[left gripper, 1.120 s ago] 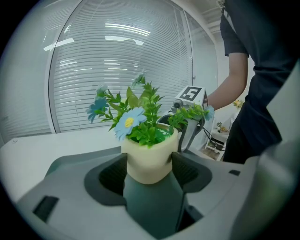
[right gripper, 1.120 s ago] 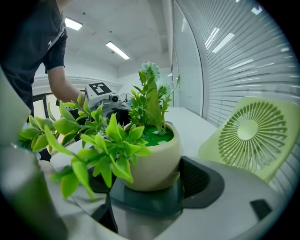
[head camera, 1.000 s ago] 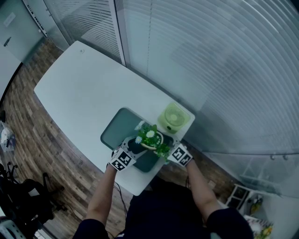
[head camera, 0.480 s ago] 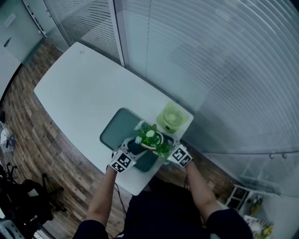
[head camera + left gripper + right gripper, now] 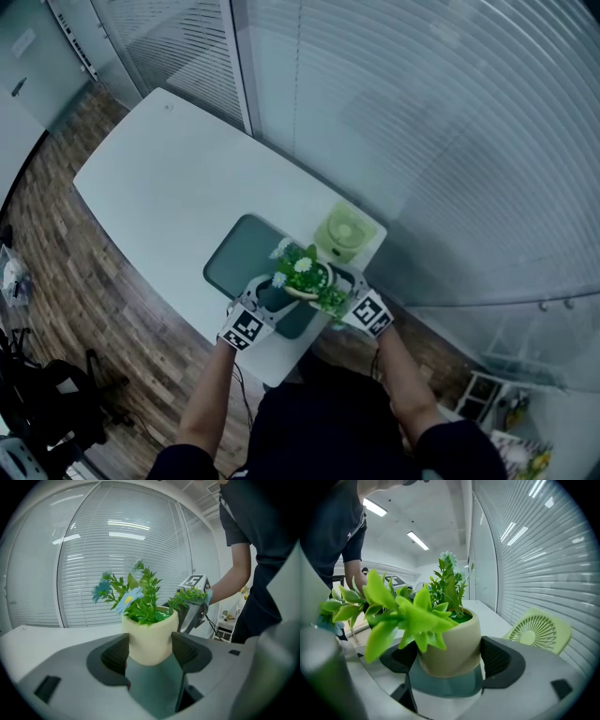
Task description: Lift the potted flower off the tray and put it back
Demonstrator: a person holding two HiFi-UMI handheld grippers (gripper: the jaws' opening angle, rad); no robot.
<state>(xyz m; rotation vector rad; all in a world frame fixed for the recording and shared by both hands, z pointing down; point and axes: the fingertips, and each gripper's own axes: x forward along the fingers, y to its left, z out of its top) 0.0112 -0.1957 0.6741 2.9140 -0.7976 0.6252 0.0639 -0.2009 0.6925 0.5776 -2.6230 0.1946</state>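
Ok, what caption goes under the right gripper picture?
Right gripper holding the potted flower over the teal tray, green fan behind.

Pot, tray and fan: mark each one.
pot [image 5: 150, 639], left gripper view, cream side wall.
tray [image 5: 232, 264], head view, bare surface.
fan [image 5: 528, 637], right gripper view, grille centre.

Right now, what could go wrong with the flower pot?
1. The pot is smooth and round, pinched between the left gripper and the right gripper. If one loosens, it may slip or tip.
2. The fan stands right beside the tray, so the leaves or the right gripper might bump it.
3. The tray sits near the edge of the table, so a dropped pot could roll off.
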